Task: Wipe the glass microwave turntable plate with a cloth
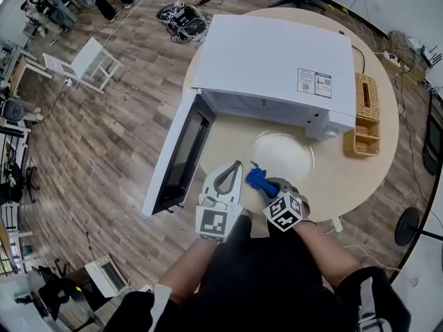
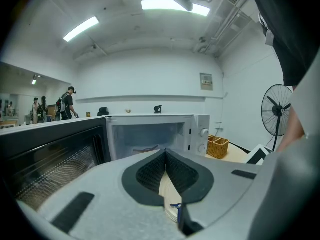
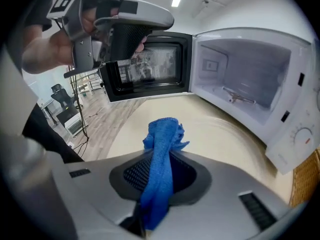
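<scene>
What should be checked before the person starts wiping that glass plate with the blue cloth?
1. Blue cloth gripped in the right tool: ok.
2. Glass plate out of the microwave, flat on the table: ok.
3. Left tool free to steady the plate, jaws together and empty: ok.
4. Microwave door swung open, clear of the plate: ok.
5. Cloth touching the plate: cannot tell.
6. Where the plate is dirty: cannot tell.
</scene>
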Demonstrator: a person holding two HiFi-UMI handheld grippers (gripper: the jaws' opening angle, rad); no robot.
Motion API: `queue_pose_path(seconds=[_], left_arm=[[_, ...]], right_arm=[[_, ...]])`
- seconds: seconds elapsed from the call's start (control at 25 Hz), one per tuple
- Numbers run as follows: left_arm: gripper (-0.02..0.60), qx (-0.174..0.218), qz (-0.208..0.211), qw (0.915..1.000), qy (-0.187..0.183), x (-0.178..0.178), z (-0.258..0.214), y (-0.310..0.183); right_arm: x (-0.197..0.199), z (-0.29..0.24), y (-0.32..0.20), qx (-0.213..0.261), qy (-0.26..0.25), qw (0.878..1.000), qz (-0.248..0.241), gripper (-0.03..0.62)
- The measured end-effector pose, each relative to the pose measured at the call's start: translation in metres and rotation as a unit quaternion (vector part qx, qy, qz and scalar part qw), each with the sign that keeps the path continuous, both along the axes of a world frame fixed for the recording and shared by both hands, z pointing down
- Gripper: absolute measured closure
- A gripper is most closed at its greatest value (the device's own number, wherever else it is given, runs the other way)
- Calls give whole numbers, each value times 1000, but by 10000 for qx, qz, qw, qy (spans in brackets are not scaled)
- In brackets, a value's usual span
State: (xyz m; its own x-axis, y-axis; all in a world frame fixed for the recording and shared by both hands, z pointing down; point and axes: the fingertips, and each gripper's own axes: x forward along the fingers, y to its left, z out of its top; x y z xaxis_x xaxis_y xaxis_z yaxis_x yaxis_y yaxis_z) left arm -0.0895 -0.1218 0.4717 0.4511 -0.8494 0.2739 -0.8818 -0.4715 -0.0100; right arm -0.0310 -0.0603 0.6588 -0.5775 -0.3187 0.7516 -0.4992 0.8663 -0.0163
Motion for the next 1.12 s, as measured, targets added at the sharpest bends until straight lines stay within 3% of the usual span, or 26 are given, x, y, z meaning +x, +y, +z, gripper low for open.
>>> queue_pose_path(seconds=[0.48, 1.12], left_arm=[[575, -5, 93, 10000, 32, 4, -3, 1], [575, 12, 224, 9997, -14, 13, -4, -5]], right_arm=[[55, 3, -27, -49, 216, 9969, 751, 520], [162, 5, -67, 272, 749, 9729, 2171, 517]])
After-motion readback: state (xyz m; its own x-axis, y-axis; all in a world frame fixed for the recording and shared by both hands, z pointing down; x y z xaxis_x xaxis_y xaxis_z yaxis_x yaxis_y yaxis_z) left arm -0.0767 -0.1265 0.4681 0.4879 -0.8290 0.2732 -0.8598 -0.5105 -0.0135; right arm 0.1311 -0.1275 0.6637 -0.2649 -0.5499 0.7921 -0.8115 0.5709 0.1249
